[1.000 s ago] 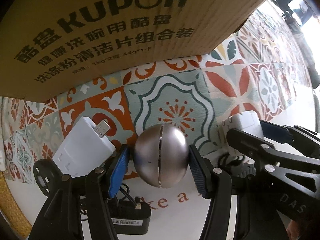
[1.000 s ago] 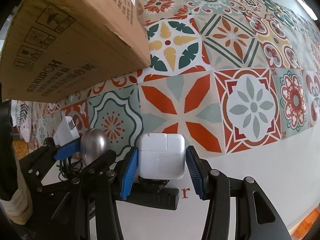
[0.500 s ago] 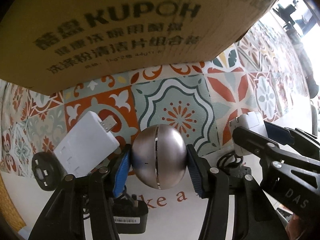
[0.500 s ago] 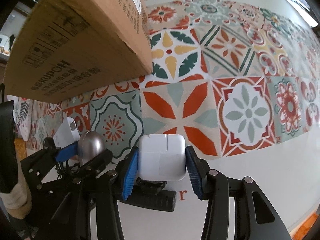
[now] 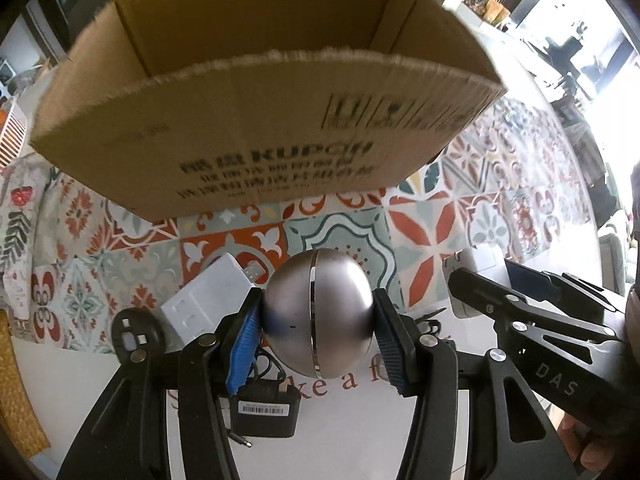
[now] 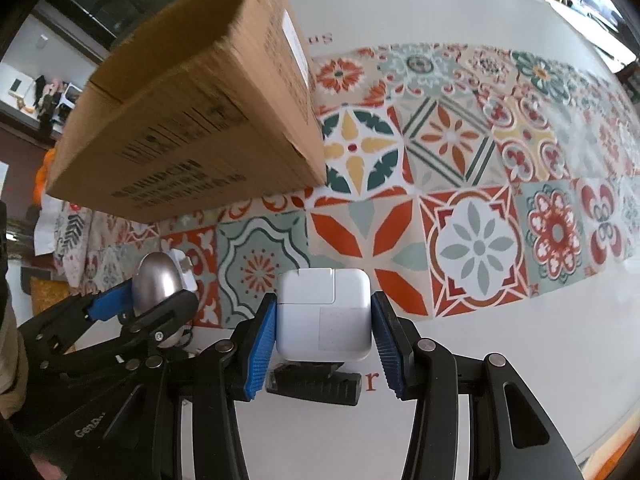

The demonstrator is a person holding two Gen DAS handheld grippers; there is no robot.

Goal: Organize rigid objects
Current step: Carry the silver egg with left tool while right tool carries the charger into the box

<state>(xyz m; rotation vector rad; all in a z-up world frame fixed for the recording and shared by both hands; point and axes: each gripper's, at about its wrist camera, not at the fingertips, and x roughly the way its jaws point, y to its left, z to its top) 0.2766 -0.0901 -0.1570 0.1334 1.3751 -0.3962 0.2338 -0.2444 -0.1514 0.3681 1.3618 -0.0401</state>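
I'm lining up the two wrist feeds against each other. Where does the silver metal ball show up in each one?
Left wrist: the silver ball sits at bottom centre, clamped between the left gripper pads.
Right wrist: the ball shows at lower left, in the other gripper.
Shared landmark: the cardboard box stands behind it in both.

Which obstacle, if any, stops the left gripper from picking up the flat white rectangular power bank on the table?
Probably no: the left gripper is already shut on the silver metal ball, so the flat white rectangular power bank stays out of reach.
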